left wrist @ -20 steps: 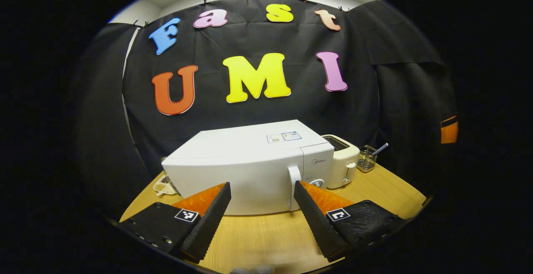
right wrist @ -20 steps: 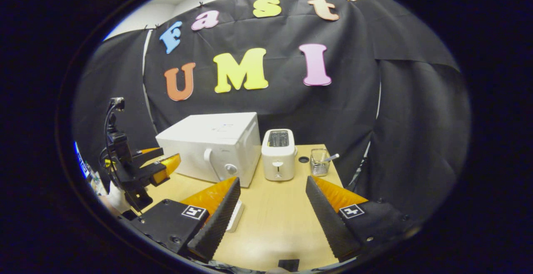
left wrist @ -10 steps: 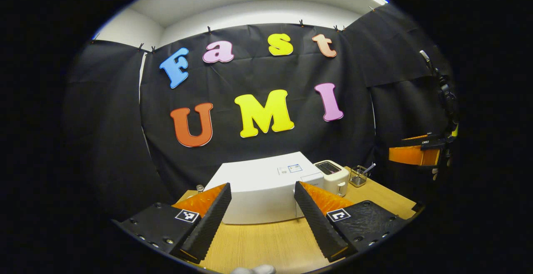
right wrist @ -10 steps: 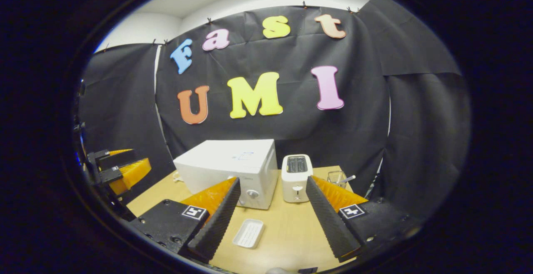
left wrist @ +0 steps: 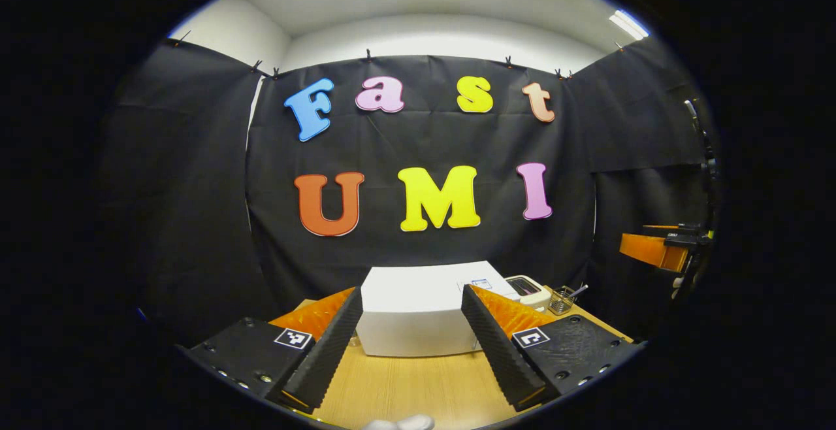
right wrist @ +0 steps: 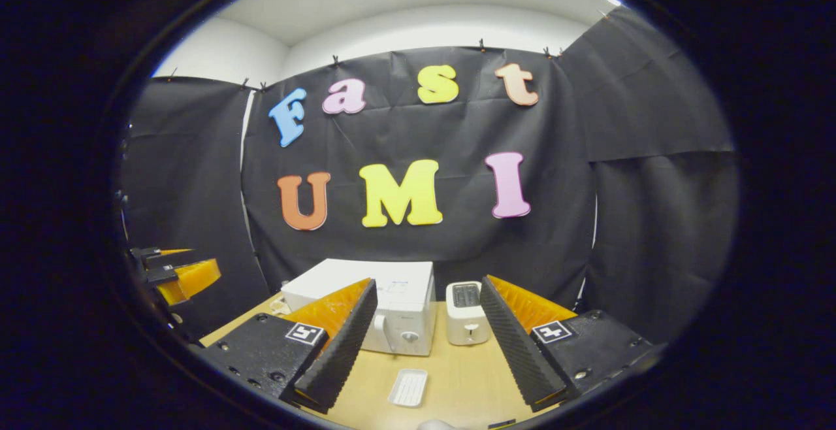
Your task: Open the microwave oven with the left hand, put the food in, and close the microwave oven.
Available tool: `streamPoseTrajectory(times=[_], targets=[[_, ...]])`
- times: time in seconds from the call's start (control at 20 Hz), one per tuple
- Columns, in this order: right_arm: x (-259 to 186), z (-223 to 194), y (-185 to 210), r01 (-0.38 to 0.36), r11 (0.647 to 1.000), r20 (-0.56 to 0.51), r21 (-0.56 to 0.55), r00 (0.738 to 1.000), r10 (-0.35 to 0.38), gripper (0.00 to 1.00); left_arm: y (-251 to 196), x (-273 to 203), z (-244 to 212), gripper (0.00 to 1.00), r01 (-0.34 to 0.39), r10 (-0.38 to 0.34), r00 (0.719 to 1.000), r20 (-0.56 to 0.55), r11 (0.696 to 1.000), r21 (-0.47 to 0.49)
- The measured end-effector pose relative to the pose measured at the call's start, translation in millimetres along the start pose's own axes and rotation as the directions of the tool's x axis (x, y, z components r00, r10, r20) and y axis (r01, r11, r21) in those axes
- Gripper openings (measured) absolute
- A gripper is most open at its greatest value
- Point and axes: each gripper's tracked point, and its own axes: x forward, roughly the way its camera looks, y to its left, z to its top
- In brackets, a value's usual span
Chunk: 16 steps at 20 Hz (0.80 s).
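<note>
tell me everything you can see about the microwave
The microwave is a white, glossy box standing upright on the wooden table, its door shut. In the right gripper view its front shows a vertical handle and a round knob below it; a small label sits on top. The toaster stands just beside it. No hand-held gripper touches it.

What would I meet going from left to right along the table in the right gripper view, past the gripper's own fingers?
The other hand-held gripper at the far left, then the microwave oven, then the small white tray in front, then the toaster.
</note>
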Motion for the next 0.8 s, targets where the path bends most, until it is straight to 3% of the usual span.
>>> streamPoseTrajectory(times=[0.8], targets=[[-30.5,19.5,19.2,0.071,0.997,0.023,-0.035,0.997,-0.071,1.0,7.3,-10.1,33.6,0.95,0.049,-0.05,0.996,0.07,0.999,0.01]])
